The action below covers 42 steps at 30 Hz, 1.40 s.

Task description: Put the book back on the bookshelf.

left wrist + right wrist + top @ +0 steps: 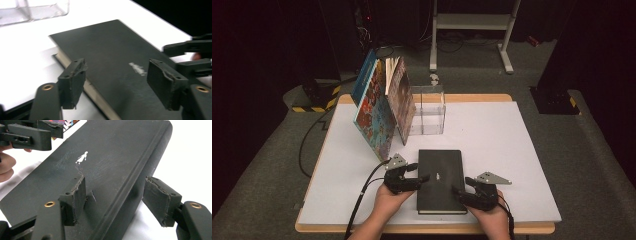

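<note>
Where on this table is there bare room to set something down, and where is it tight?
Free: the right half of the table, right of the black book and clear box; also the near-left corner beside the left tool. Crowded: the far left, where the leaning books meet the box.

We saw a white-topped bench (512, 150) carrying a black book (441, 180) lying flat near its front edge, a clear plastic box (428, 110) behind it, and colourful books (382, 100) standing tilted just beside that box.
</note>
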{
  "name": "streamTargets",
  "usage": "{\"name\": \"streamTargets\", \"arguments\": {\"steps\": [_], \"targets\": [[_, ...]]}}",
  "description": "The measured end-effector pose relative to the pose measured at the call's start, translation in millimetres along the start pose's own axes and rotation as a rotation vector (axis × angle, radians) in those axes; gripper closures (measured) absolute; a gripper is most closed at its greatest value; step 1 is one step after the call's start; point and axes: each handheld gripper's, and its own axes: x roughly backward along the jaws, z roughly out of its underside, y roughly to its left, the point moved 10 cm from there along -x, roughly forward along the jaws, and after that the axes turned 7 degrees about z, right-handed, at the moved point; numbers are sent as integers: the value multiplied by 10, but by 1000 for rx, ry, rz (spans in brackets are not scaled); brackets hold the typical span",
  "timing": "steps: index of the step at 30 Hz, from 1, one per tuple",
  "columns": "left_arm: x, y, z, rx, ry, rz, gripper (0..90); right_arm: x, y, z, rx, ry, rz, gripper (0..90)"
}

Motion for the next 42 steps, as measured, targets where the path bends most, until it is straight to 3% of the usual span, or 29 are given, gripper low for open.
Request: {"name": "streamTargets", "arguments": {"steps": [2, 3, 4, 6, 8, 11, 18, 19, 25, 29, 33, 34, 35, 36, 38, 42], "targets": [[-51, 49, 87, 44, 32, 13, 255, 0, 4, 0, 3, -1, 0, 343], [-51, 49, 87, 44, 32, 13, 264, 0, 4, 0, 3, -1, 0, 343], [-75, 4, 128, 32, 36, 37, 277, 0, 6, 1, 3, -1, -2, 343], [-80, -26, 131, 10, 39, 37, 292, 0, 3, 2, 0, 1, -3, 343], [-52, -63, 75, -14, 20, 24, 297, 1, -2, -5, -2, -5, -5, 342], [-26, -77, 19, -6, -2, 37, 331, 12, -2, -17, -4, -11, -8, 342], [-57, -122, -187, -46, -11, 95, 432, 54, -12, -51, -21, -26, -21, 341], [-50, -136, -228, -70, -8, 110, 437, 61, -18, -52, -20, -27, -17, 340], [-35, -96, -170, -56, 9, 132, 475, 51, -43, -31, -25, -18, -21, 336], [8, -110, -133, -71, -22, 131, 491, 25, -47, -28, -38, -14, -36, 325], [38, -134, -141, -109, -37, 120, 496, -34, -48, -56, -62, 6, -56, 278], [69, -169, -164, -145, -58, 116, 499, -73, -54, -82, -74, 15, -75, 248], [69, -169, -164, -145, -58, 116, 510, -73, -54, -82, -74, 15, -75, 248], [107, -224, -193, -179, -84, 116, 528, -117, -58, -112, -102, 28, -103, 205], [121, -241, -206, -196, -82, 106, 529, -151, -63, -133, -134, 50, -125, 179], [145, -278, -227, -223, -92, 99, 531, -191, -58, -163, -139, 74, -155, 142]]}}
